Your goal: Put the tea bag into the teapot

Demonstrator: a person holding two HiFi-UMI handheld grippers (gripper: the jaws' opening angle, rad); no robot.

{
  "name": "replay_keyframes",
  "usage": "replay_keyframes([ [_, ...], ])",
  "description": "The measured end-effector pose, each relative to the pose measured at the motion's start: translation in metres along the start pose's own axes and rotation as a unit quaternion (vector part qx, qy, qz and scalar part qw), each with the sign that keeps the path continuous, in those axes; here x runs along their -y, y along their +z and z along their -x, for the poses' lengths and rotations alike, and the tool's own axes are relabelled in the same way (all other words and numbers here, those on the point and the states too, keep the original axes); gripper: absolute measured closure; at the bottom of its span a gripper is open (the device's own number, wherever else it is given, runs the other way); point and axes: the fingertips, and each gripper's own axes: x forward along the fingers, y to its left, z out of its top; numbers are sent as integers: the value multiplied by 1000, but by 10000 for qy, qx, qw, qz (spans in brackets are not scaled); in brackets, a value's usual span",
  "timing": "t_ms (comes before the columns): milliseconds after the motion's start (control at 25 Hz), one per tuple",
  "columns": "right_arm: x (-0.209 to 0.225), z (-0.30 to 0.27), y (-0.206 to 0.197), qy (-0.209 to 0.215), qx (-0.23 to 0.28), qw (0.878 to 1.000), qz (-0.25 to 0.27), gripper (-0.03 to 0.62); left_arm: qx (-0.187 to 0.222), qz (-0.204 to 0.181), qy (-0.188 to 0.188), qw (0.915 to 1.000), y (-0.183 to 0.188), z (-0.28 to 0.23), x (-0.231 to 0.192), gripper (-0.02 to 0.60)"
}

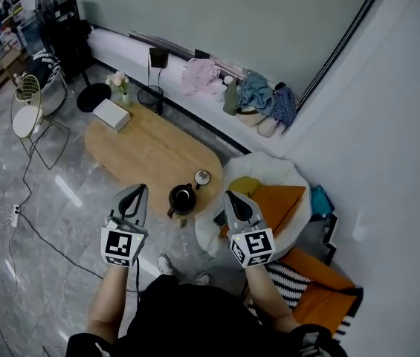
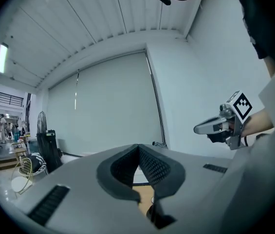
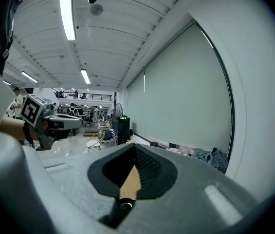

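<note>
In the head view a black teapot [image 1: 182, 198] stands uncovered at the near end of an oval wooden table [image 1: 146, 151], with its lid [image 1: 202, 177] lying beside it to the right. I see no tea bag in any view. My left gripper [image 1: 139, 190] is held high, left of the teapot, shut and empty. My right gripper [image 1: 230, 196] hangs right of the teapot, also shut with nothing in it. In the left gripper view the jaws [image 2: 138, 147] meet, and the right gripper [image 2: 220, 126] shows off to the right. The right gripper view shows its own jaws [image 3: 135, 147] together, with a sliver of table below.
A white box [image 1: 111, 114] and a small vase of flowers [image 1: 119, 80] sit at the table's far end. A white beanbag [image 1: 269, 173] with orange and yellow cushions lies right of the table. A wire chair [image 1: 30, 106], a floor cable [image 1: 27, 214] and clothes [image 1: 258, 95] along the wall surround it.
</note>
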Motion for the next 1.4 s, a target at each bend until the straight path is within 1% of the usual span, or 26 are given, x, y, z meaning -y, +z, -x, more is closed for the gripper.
replay_keyframes([
  [160,5,9,13,-42,122,9999,91,589,250,101,251,9993,11,22,-8,574],
  [320,18,23,25,-182,241,9994,164,589,459,285,493,9973,22,39,-15,574],
  [520,39,49,32,-512,321,9981,154,589,733,521,847,9923,34,64,-23,574],
  [640,56,66,36,-802,405,9959,81,589,717,706,989,9900,35,74,-22,574],
  [760,66,77,37,-1024,446,9937,47,589,667,621,947,9913,24,77,-21,574],
  [920,73,81,40,-1167,520,9918,32,589,684,629,906,9915,26,73,-20,574],
  [1080,71,79,43,-1162,559,9916,80,589,784,617,865,9912,30,67,-18,574],
  [1200,69,78,46,-1126,578,9919,141,589,790,671,836,9911,31,64,-14,574],
  [1400,63,78,47,-1191,583,9908,251,589,788,696,765,9915,28,65,-13,574],
])
